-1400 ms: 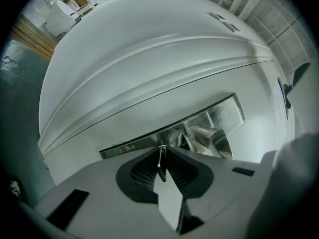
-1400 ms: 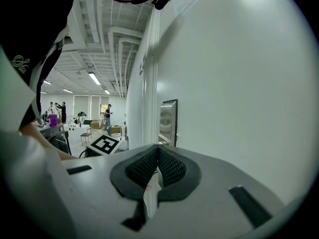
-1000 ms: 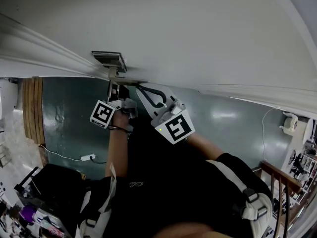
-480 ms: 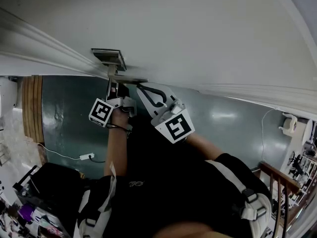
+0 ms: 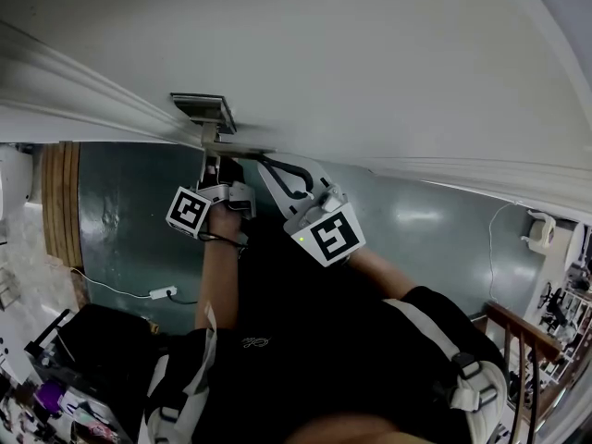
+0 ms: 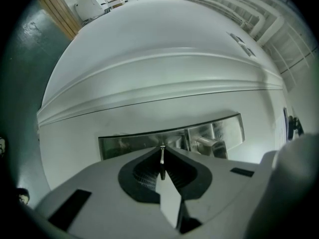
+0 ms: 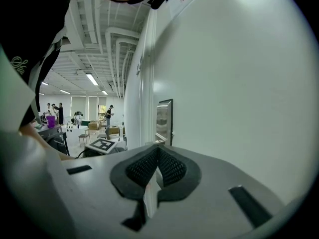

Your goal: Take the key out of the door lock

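Note:
The white door point(image 5: 370, 63) fills the top of the head view, with a metal lock plate point(image 5: 203, 109) on it. My left gripper point(image 5: 211, 157) points straight at that plate. In the left gripper view it point(image 6: 162, 152) is shut on a thin metal key point(image 6: 162, 159), seen edge-on, whose tip reaches the lock plate point(image 6: 144, 144). A door handle point(image 6: 209, 144) sits just right of the key. My right gripper point(image 5: 265, 161) is beside the left one; its pads point(image 7: 158, 149) meet with nothing visible between them, close to the plate's edge point(image 7: 164, 119).
The door frame moulding point(image 5: 83, 109) runs along the left. Below lies a dark green floor point(image 5: 129, 220) with a white cable and plug point(image 5: 163, 293). A wooden railing point(image 5: 527, 350) stands at the right. Distant people and tables point(image 7: 89, 123) show in the right gripper view.
The left gripper's marker cube has tipped slightly, a small roll about the key. Both hands stay at the lock.

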Tool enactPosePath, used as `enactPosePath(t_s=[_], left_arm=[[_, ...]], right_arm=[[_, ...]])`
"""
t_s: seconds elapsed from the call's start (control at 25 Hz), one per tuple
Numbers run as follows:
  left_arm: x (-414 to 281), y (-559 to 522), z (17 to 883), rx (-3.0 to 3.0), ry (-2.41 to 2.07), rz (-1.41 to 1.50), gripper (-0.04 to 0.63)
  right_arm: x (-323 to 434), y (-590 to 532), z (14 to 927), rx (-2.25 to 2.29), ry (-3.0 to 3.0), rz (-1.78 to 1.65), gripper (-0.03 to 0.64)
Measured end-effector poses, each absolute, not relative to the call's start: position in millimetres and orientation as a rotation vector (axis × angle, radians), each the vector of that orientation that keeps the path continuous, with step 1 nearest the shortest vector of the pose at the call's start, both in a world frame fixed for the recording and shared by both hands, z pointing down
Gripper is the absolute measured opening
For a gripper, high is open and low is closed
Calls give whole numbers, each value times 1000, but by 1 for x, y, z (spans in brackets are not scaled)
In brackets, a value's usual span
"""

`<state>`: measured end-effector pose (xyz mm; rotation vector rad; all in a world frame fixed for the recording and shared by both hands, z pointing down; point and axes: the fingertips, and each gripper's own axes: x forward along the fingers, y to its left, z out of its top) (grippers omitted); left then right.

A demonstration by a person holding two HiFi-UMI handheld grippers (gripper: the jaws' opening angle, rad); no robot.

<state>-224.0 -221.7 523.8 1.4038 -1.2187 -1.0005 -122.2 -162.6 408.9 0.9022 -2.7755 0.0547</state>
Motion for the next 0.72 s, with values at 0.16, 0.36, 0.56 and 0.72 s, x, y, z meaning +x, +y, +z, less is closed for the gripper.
enactPosePath(t_s=[0.16, 0.36, 0.56, 0.72], left_arm=[[-225, -222, 526, 1381, -1208, -1019, 37], [-225, -221, 526, 1355, -1182, -1040, 36], [-224, -220, 524, 1355, -1186, -1023, 36], [-223, -222, 522, 1371, -1187, -1035, 37]], right_arm=[[-126, -161, 411, 878, -2775, 46, 8], [-126, -161, 409, 884, -2780, 42, 8], [-119, -162, 405, 902, -2776, 47, 8], [-114, -163, 405, 914, -2776, 56, 8]])
